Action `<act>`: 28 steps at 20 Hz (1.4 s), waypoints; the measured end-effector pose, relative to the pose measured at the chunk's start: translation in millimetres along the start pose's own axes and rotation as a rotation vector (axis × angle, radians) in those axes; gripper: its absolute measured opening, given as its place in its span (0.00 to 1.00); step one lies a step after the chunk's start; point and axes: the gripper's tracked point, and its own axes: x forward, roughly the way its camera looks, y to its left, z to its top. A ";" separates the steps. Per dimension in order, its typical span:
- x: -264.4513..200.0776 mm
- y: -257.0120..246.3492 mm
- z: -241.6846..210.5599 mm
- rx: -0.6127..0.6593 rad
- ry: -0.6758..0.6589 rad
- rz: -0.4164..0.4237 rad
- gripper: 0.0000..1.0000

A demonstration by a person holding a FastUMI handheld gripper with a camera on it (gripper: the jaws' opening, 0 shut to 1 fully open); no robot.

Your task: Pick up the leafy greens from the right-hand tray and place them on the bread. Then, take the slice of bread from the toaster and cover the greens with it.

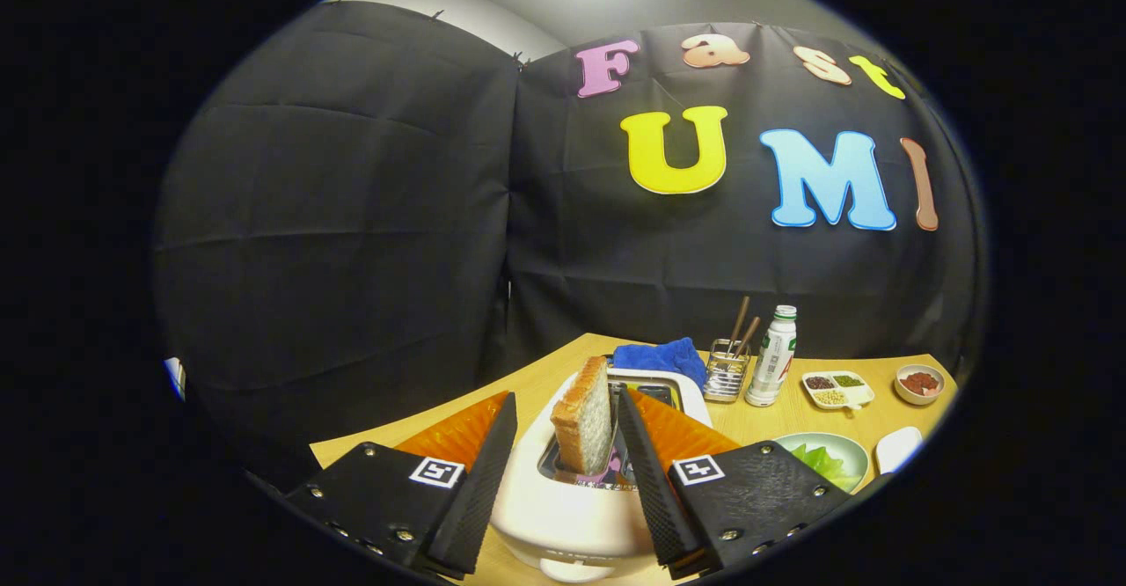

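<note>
Gripper view: hand-held gripper (563, 441) open, straddling bread slice (584, 416) standing upright in toaster (572, 507).

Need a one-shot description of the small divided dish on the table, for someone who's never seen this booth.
Start at the white toaster between the open gripper fingers, then look beyond it along the wooden table past the white bottle. The small divided dish lies between that bottle and a round bowl; it alone has separate compartments.

- Blue cloth (661, 358) bunched at the table's (774, 423) far edge.
- Wire holder (727, 373) with chopsticks (741, 322) just beside it.
- White bottle (774, 359) next to the holder.
- Divided dish (837, 388) of seeds.
- Small bowl (918, 383), reddish contents.
</note>
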 end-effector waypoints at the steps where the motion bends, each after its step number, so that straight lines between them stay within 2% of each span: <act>1: 3.8 -2.3 -1.6 0.001 0.008 -0.014 0.72; 4: 7.6 -11.6 -10.0 -0.013 0.049 -0.064 0.69; 5: 10.0 -9.2 -11.3 -0.020 0.054 -0.063 0.58; 6: 11.0 -12.5 -12.9 -0.027 0.050 -0.080 0.57; 7: 9.6 -15.7 -10.2 -0.022 0.056 -0.115 0.38; 8: 10.4 -19.7 -15.2 0.000 0.060 -0.117 0.25; 9: 9.9 -13.7 -20.1 0.028 0.080 -0.086 0.19; 10: 15.1 -4.4 -25.4 0.055 0.111 -0.043 0.19; 11: 16.6 -4.7 -24.3 0.068 0.119 -0.033 0.19; 12: 12.3 -16.2 -18.4 0.074 0.120 -0.057 0.20; 13: 10.0 -16.8 -14.8 0.065 0.125 -0.052 0.07; 16: 14.7 -17.1 -14.4 0.055 0.123 -0.030 0.07; 28: -16.7 -26.8 51.0 0.073 -0.008 0.029 0.07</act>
